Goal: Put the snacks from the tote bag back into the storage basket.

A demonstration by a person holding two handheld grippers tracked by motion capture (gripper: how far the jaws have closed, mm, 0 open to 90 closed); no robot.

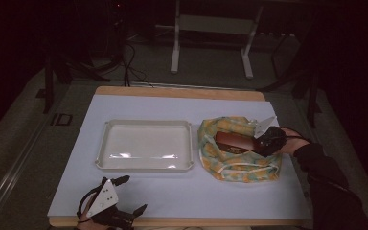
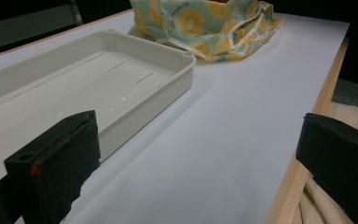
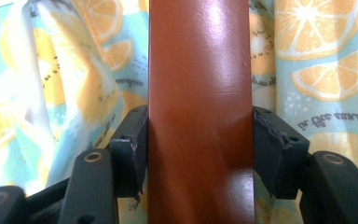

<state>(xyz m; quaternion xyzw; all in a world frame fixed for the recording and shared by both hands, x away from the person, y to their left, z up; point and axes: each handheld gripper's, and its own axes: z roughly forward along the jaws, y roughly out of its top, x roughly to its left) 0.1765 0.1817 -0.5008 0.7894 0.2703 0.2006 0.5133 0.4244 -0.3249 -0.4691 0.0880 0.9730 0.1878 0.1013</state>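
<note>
A fruit-print cloth bag lies on the right of the white mat, its lemon pattern also behind the jaws in the right gripper view. A glossy brown case sits over the bag's mouth. My right gripper is shut on the brown case, with a jaw pressed against each long side. My left gripper rests at the table's near left edge, open and holding nothing. Its black fingers stand wide apart over the bare mat.
An empty white tray sits mid-table, left of the bag; the tray wall shows near the left gripper. The wooden table edge runs beside the mat. A metal stand is on the floor beyond.
</note>
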